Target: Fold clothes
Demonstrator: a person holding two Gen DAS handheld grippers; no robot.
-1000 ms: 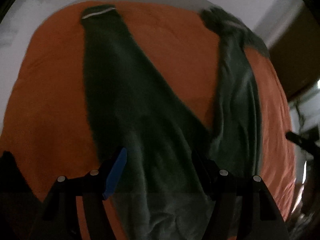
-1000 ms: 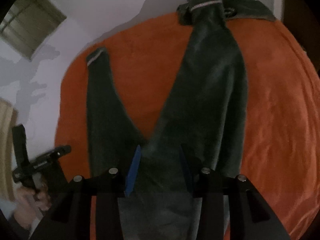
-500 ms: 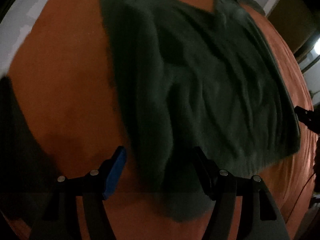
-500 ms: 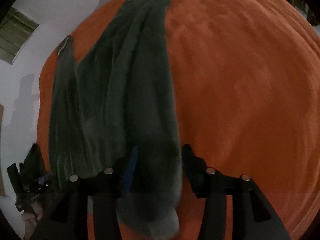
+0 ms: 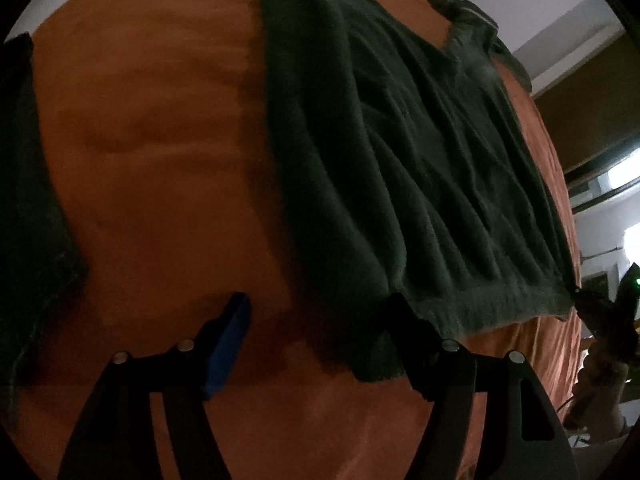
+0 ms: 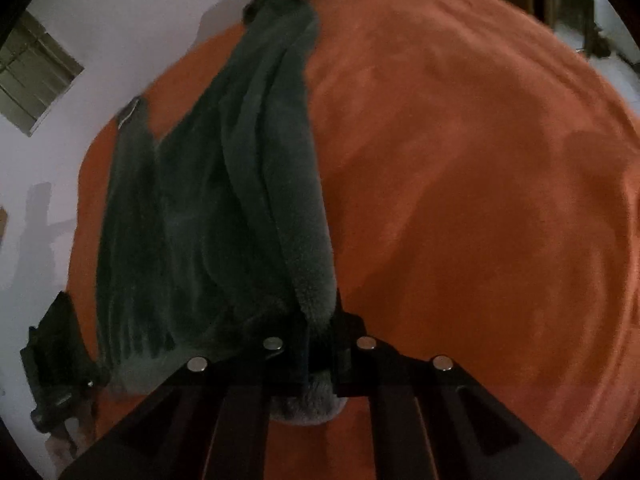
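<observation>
a: looking at the left wrist view first. left gripper point(image 5: 320, 334) standing wide, blue pad on the near-left finger, dark finger on the right.

b: gripping anything?

a: not pressing on anything visible. dark green garment point(image 5: 400, 152) lying spread on the orange blanket point(image 5: 152, 152), hem corner dipping in between the fingers point(image 5: 412, 340), closer to the right one, maybe touching it. cannot tell if actually touching. blue pad sitting well apart from the cloth, over bare orange.

b: and the right side?

a: right gripper point(image 6: 320, 344) pinched tight, having just been closing, fleece of the garment point(image 6: 224, 208) bunched between the fingers, a tuft poking out below them toward the camera.

b: holding the same garment?

a: yes, clamping a folded edge at the hem. rest of it trailing away from the jaws up the blanket point(image 6: 460, 160) toward the far edge, striped cuffs showing at the top. lying left of centre, bare orange to the right.

b: seeing the other tool in either view?

a: right gripper point(image 5: 600, 316) showing at the right border of the left view, at the garment's far hem corner, small green light on it. left gripper point(image 6: 56, 360) showing at the left border of the right view, dark and blurred, jaw state unreadable there.

b: anything else?

a: another dark cloth point(image 5: 28, 200) lying at the left edge of the left view, too dark to name. white wall point(image 6: 120, 20) and a window point(image 6: 36, 76) behind.
</observation>
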